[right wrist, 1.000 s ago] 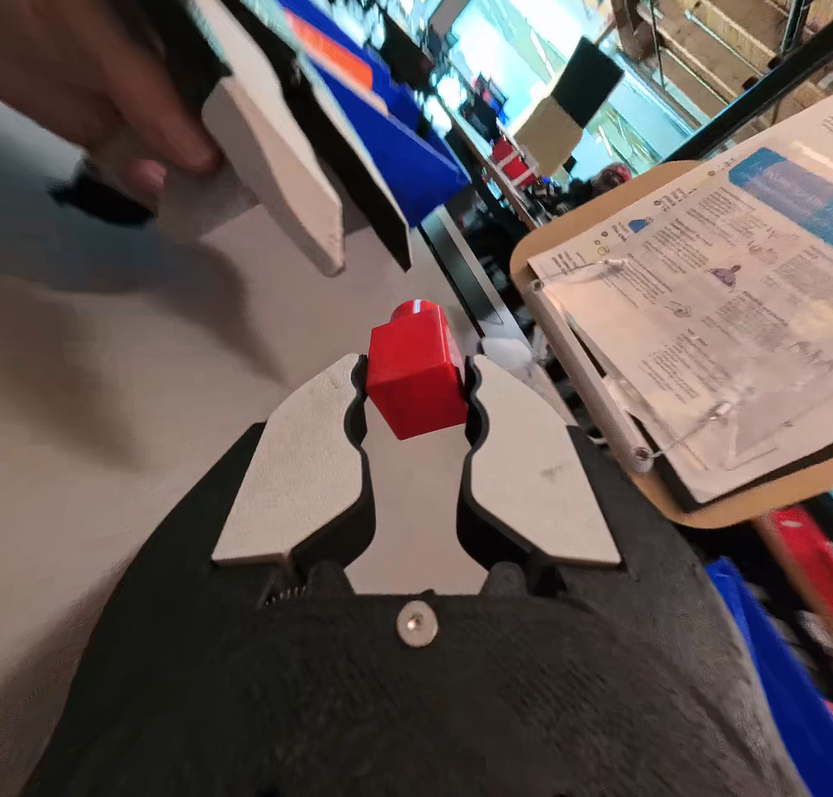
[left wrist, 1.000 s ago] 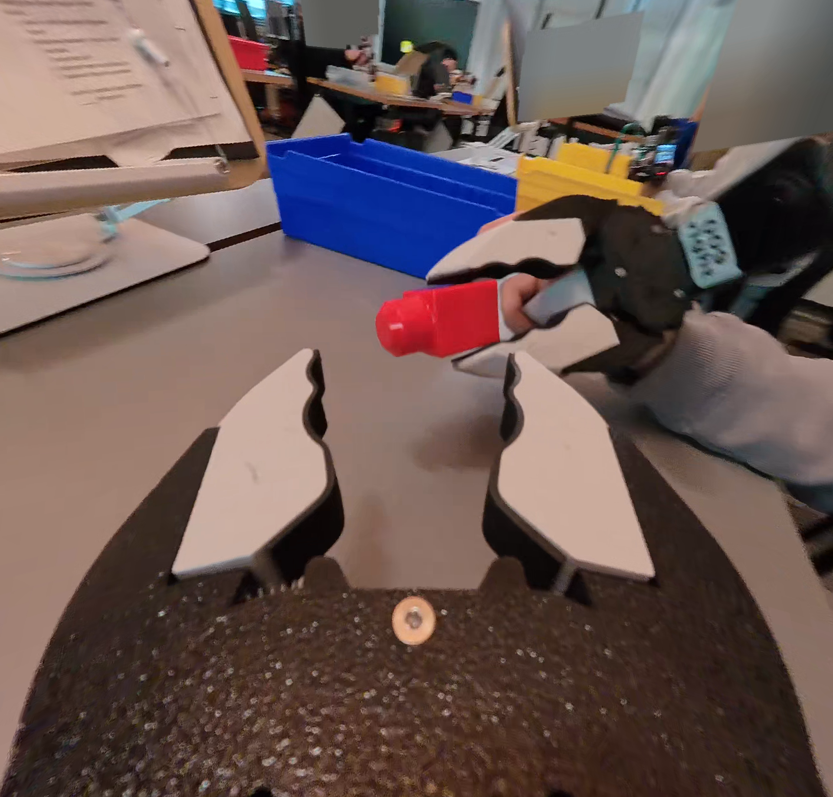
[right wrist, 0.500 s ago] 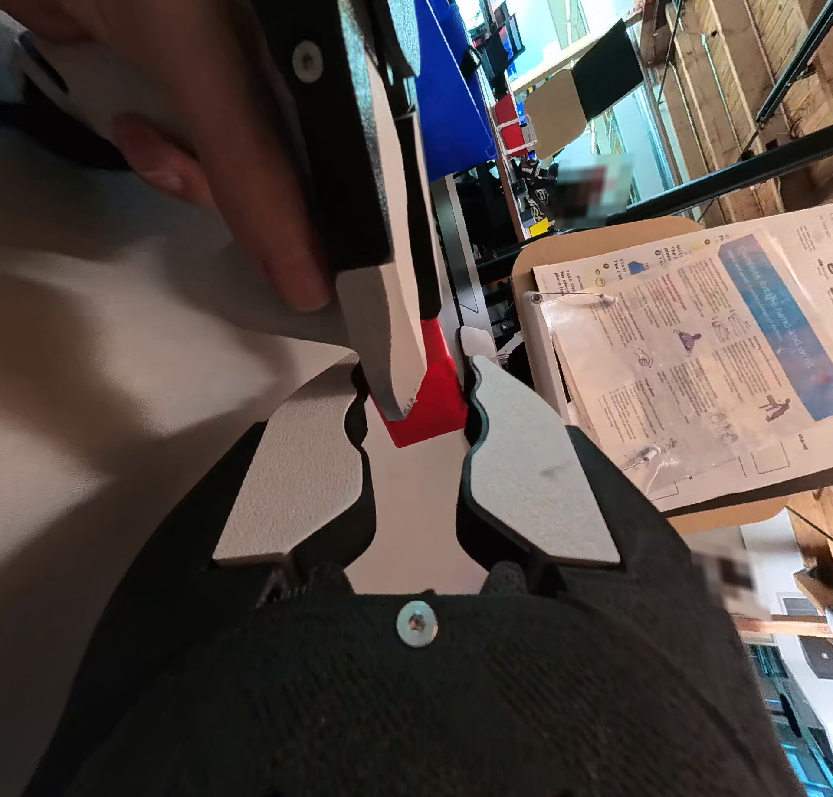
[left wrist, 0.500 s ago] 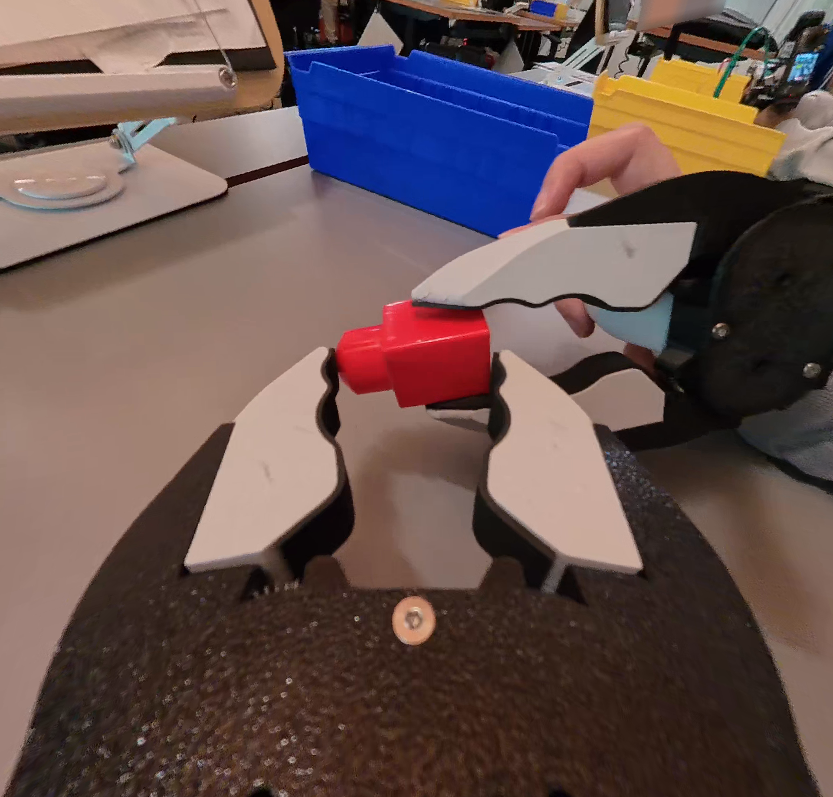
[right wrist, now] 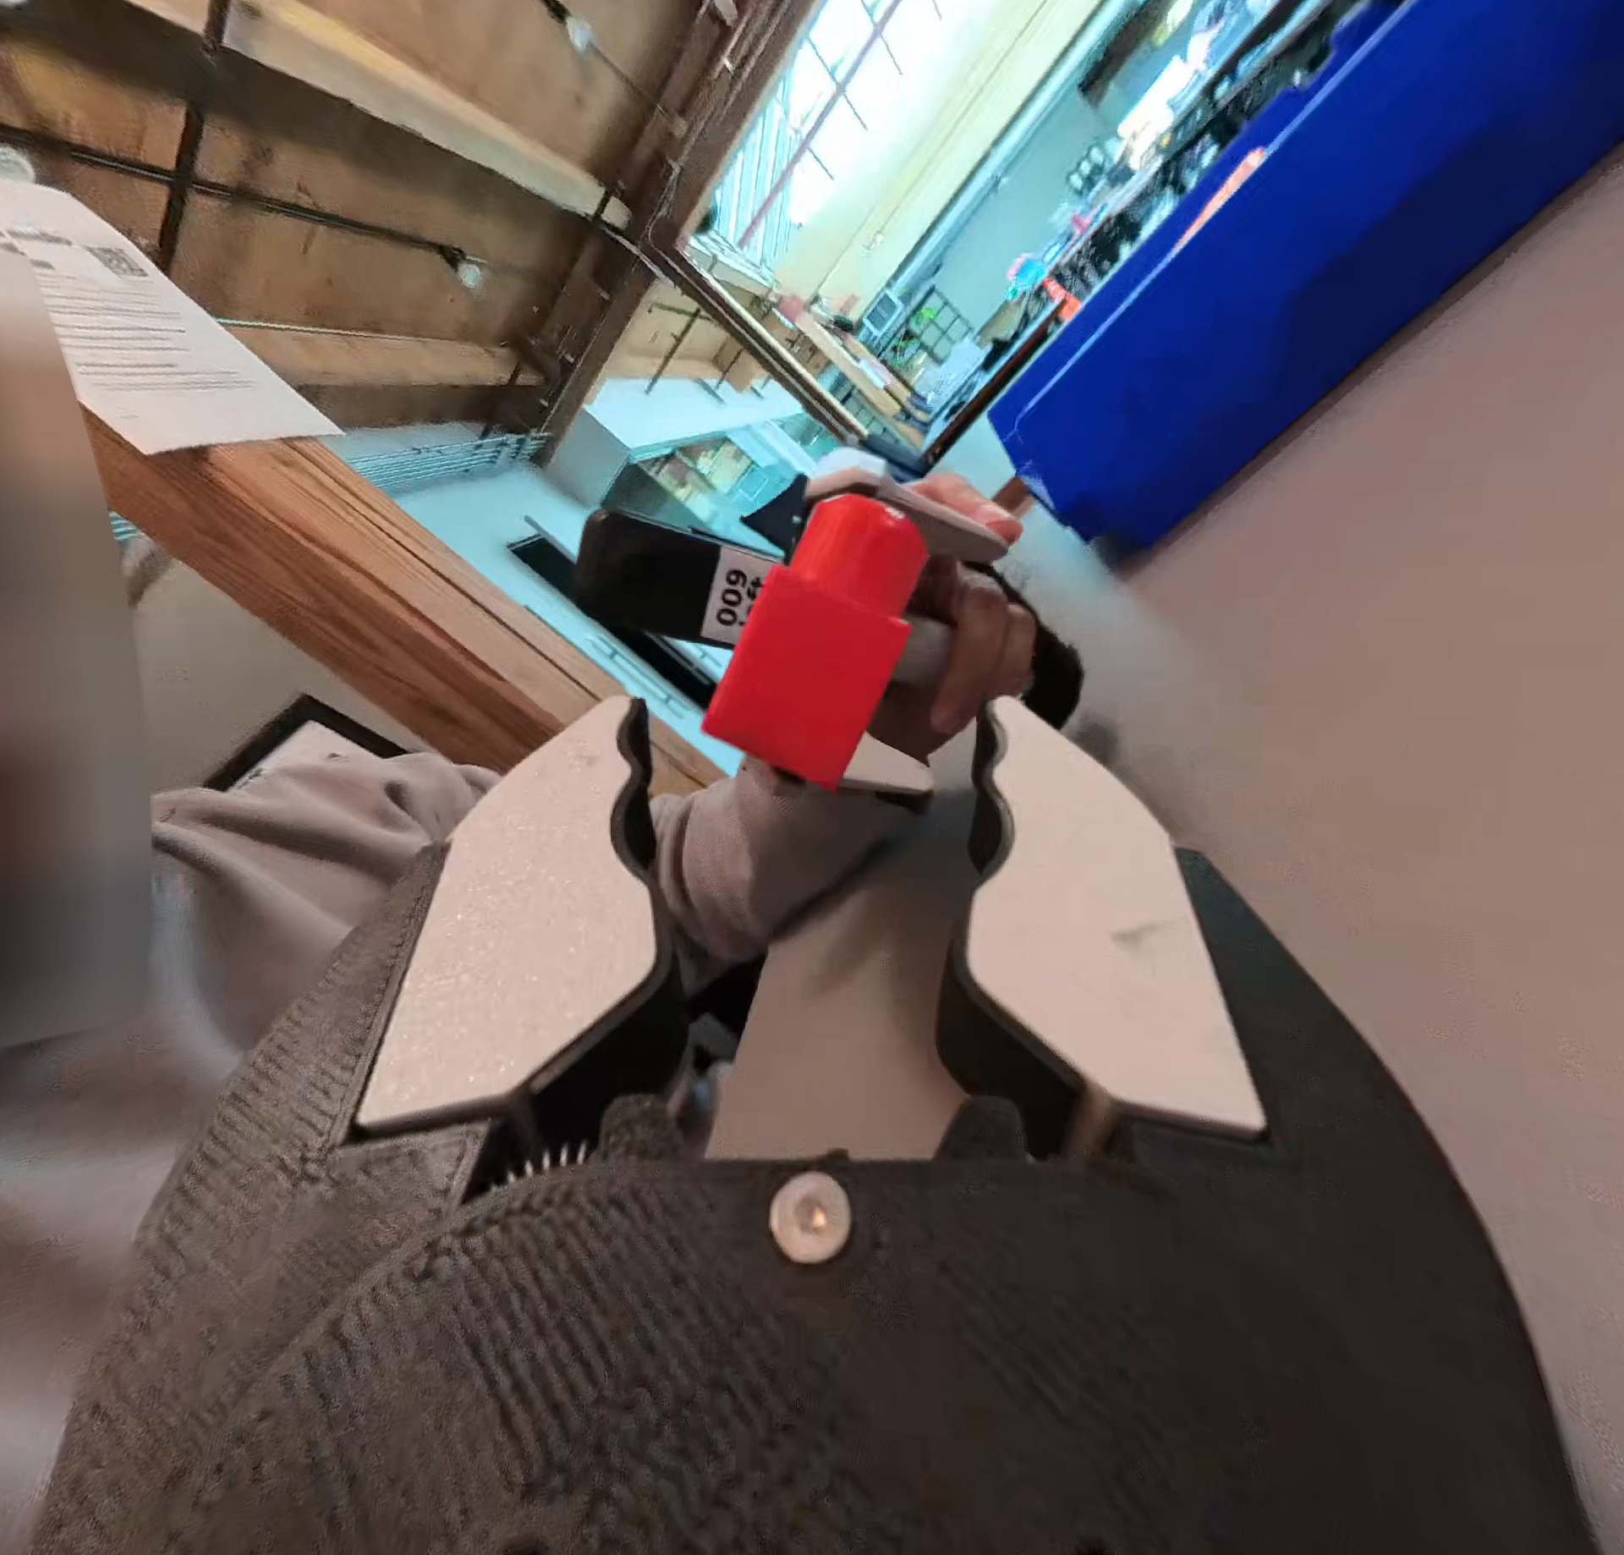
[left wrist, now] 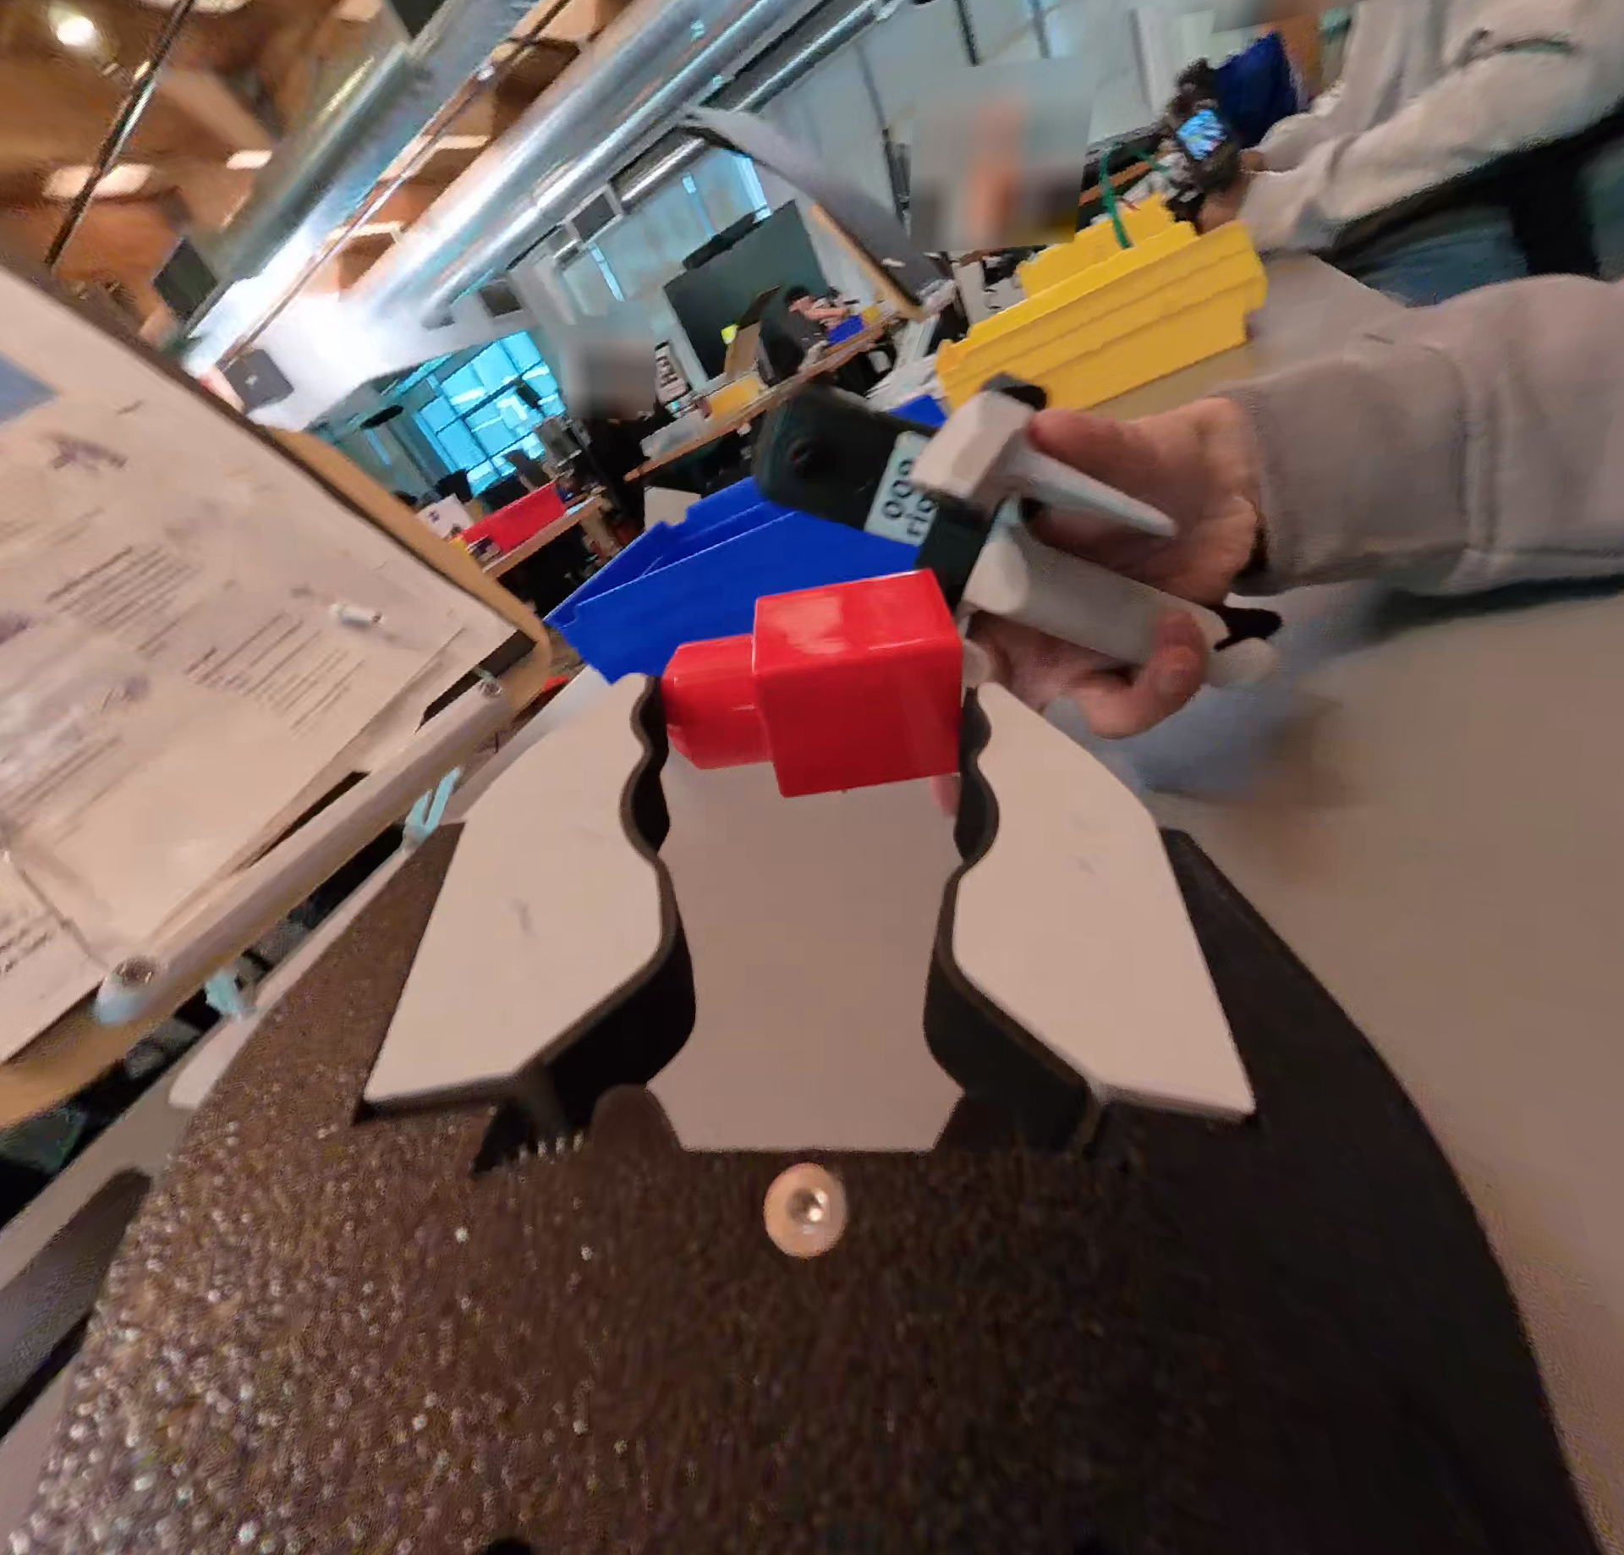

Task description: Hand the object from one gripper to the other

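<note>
The red block (left wrist: 844, 691), with a round stud on one end, sits crosswise between the tips of my left gripper (left wrist: 808, 713), which is shut on it. The stud end presses on the left finger, the square end on the right finger. My right gripper (right wrist: 813, 722) is open and empty, its fingers wide apart. In the right wrist view the red block (right wrist: 813, 651) is just beyond its tips, held between the left gripper's fingers (right wrist: 945, 533). The right gripper's handle (left wrist: 844, 476), in a hand, shows behind the block.
A blue bin (left wrist: 703, 590) and a yellow bin (left wrist: 1107, 326) stand at the back of the grey table (left wrist: 1406, 897). A clipboard stand with papers (left wrist: 176, 634) is close on the left. A grey sleeve (left wrist: 1424, 440) crosses on the right. The blue bin (right wrist: 1318, 282) also shows in the right wrist view. The grippers are tip to tip, or close to it.
The right gripper has opened, let go of the red block and drawn back. The left gripper has shut on the block and carried it up and away, tilted.
</note>
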The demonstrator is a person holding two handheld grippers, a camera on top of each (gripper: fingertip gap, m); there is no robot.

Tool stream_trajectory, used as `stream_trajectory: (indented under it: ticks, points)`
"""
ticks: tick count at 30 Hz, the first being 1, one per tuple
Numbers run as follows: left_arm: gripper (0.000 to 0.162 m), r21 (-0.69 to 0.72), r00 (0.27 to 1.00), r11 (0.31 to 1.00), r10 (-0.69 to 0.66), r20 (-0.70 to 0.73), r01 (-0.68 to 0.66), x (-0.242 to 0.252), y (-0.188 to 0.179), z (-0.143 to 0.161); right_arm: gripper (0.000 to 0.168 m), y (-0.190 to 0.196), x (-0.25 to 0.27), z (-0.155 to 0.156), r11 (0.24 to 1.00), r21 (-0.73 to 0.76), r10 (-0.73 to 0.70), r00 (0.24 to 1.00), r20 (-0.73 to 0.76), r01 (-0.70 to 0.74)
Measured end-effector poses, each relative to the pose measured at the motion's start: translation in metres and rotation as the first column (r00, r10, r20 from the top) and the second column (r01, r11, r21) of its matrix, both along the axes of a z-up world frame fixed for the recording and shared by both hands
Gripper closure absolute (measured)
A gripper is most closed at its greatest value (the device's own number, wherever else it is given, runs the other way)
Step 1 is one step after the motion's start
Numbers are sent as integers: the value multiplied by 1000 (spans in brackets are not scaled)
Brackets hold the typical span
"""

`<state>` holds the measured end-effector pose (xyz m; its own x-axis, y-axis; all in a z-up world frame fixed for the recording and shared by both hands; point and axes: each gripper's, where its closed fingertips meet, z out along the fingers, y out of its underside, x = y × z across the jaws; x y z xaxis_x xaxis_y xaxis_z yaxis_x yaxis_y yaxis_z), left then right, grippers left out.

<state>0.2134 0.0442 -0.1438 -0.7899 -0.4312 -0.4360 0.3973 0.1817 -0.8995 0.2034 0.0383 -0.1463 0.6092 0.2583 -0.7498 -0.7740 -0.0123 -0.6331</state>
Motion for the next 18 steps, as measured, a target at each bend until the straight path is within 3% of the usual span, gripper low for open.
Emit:
stream_trajectory:
  ticks: [3,6,11,13,16,18]
  points:
    - [99,62,997,997,-42,63,38,-10,-9,-4,98,5,-9,-3,999,-16,47,999,-16,-47]
    - [99,114,993,993,-56,101,44,-14,-14,-9,127,6,-10,1,998,23,67,997,-46,-66]
    - [99,157,995,988,-6,103,-11,-8,-13,-17,129,6,-6,-5,999,-28,30,997,76,-28]
    - [100,123,997,992,21,68,-29,-5,-11,-16,130,6,-4,-1,999,-34,-10,986,164,16]
    - [87,42,997,996,78,23,-79,3,-4,-9,130,0,9,12,988,-22,-143,948,285,156]
    - [84,37,993,993,114,8,-114,9,1,-10,130,-17,26,31,950,30,-295,858,421,312]
